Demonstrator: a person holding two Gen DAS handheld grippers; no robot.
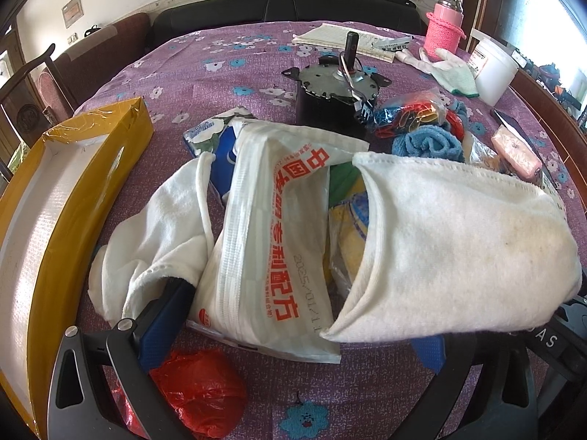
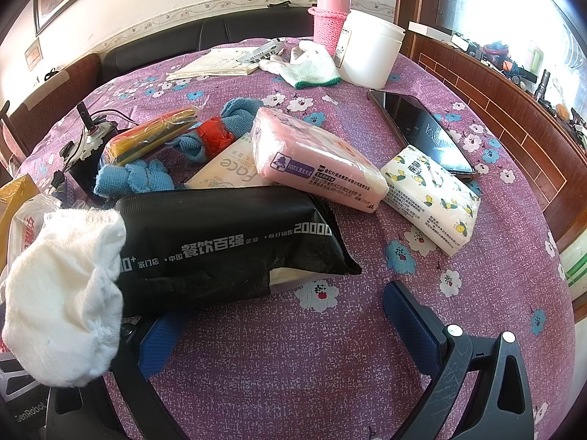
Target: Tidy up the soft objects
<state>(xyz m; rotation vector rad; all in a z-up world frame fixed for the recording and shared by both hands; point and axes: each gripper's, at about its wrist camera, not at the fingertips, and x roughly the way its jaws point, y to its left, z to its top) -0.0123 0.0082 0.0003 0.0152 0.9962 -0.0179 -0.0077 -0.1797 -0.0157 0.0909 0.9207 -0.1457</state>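
In the left wrist view a white towel [image 1: 458, 242] is draped across both fingers of my left gripper [image 1: 293, 315] and hides their tips. The jaws stand wide apart, open. Between them lies a white packet with red lettering [image 1: 271, 242]. The towel's other end [image 1: 157, 234] sags to the left. In the right wrist view my right gripper [image 2: 282, 304] is open just above the purple tablecloth. A black packet [image 2: 227, 242] lies over its left finger [image 2: 161, 344]. Beyond sit a pink tissue pack [image 2: 319, 161], a floral tissue pack [image 2: 433, 198] and blue cloths [image 2: 135, 179].
An open yellow box [image 1: 73, 201] stands at the left. A red plastic bag [image 1: 198, 385] lies near my left finger. A black motor [image 1: 330, 91], a phone [image 2: 422, 128], a white tub [image 2: 370, 51], a pink bottle [image 2: 330, 18] and gloves [image 2: 308, 66] crowd the far table.
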